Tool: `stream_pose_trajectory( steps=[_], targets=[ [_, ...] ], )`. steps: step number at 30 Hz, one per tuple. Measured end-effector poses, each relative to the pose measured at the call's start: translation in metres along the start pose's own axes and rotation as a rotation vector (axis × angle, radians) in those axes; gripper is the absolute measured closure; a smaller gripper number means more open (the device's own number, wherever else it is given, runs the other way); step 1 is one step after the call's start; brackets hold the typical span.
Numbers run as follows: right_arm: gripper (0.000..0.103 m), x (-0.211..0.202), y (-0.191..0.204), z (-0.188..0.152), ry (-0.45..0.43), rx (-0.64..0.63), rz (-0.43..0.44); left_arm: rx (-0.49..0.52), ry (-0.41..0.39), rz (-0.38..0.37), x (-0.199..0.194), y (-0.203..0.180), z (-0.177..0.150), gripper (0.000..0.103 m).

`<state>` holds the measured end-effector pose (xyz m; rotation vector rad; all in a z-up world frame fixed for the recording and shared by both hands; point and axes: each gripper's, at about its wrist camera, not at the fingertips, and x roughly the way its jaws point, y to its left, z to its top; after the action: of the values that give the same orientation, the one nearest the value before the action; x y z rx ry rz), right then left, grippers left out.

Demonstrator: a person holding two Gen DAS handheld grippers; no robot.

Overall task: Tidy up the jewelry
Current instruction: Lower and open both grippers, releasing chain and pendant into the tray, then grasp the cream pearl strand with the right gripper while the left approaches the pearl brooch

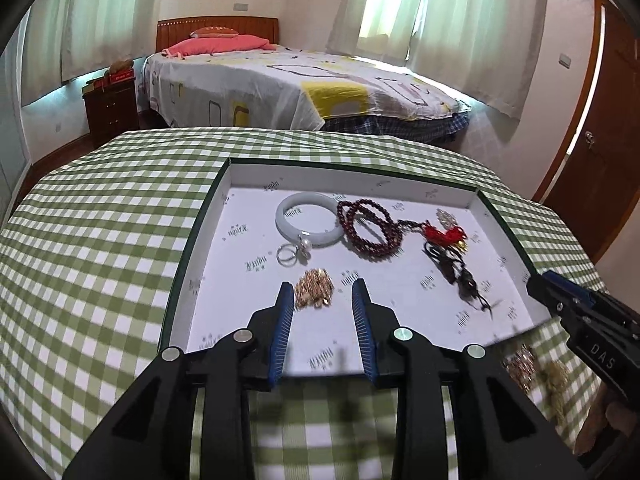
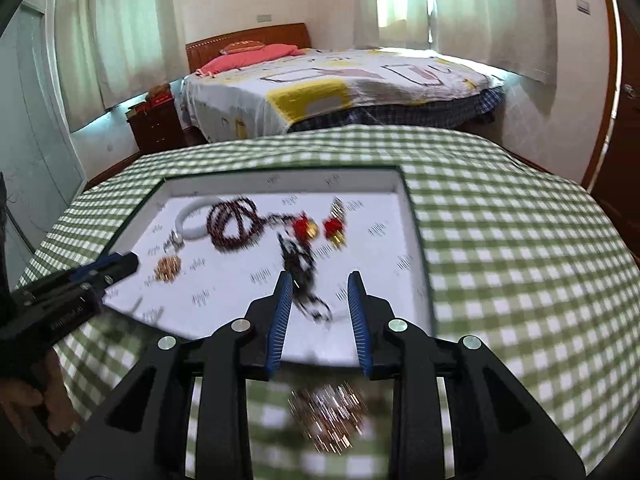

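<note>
A white-lined tray (image 1: 348, 168) with a dark green rim lies on the checked tablecloth. Inside it are a white bangle (image 1: 281, 222), a dark red bead necklace (image 1: 368, 236), a silver ring with a pearl (image 1: 289, 255), red tassels (image 1: 448, 236) and a dark corded pendant (image 1: 460, 272). A small gold chain pile (image 1: 314, 290) rests on the tray floor just past my left gripper (image 1: 322, 283), which is open and empty. My right gripper (image 2: 319, 274) is open too, above the dark pendant cord (image 2: 304, 284), which lies loose in the tray (image 2: 280, 174). Another gold pile (image 2: 328, 416) sits on the cloth under it.
The table with the green checked cloth (image 1: 100, 220) stands in a bedroom, a bed (image 1: 280, 88) behind it and a wooden door (image 1: 600, 120) at the right. More gold pieces (image 1: 520, 368) lie on the cloth by the tray's near right corner. A hand (image 2: 24, 396) holds the left gripper's handle.
</note>
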<state>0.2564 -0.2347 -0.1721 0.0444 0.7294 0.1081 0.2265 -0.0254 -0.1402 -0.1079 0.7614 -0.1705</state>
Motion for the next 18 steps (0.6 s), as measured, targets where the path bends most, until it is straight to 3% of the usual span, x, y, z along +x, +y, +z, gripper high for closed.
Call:
stream_pose_trajectory(
  steps=[18],
  targets=[
    [0.074,-0.038,-0.032,-0.063,0.082,0.060,-0.062,0.009,0.052,0.004,-0.040,-0.012,-0.048,0.072]
  ],
)
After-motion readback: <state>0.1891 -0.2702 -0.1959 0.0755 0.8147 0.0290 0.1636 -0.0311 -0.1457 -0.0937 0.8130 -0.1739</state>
